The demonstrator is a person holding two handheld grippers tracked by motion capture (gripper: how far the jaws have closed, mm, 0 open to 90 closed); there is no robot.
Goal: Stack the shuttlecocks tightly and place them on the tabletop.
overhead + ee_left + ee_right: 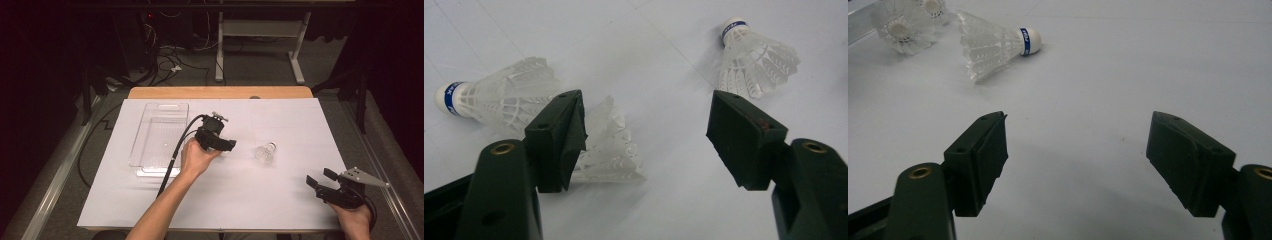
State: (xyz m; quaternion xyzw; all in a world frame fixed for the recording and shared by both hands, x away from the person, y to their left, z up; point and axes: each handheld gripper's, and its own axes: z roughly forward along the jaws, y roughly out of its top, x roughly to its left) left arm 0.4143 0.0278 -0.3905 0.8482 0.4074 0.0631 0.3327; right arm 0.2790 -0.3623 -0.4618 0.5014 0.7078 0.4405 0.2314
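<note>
Left gripper (pixel 646 135) wide open, nothing pinched; best lined up over the nearest shuttlecock (pixel 606 142) before squeezing gently.

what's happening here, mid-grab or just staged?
A person holds a gripper in each hand over a white table. The left gripper is open, hovering by two shuttlecocks: one beside its left jaw, not pinched, another farther off. The right gripper is open with nothing between its jaws, near the table's edge. A clear tray lies beside the left hand.
</note>
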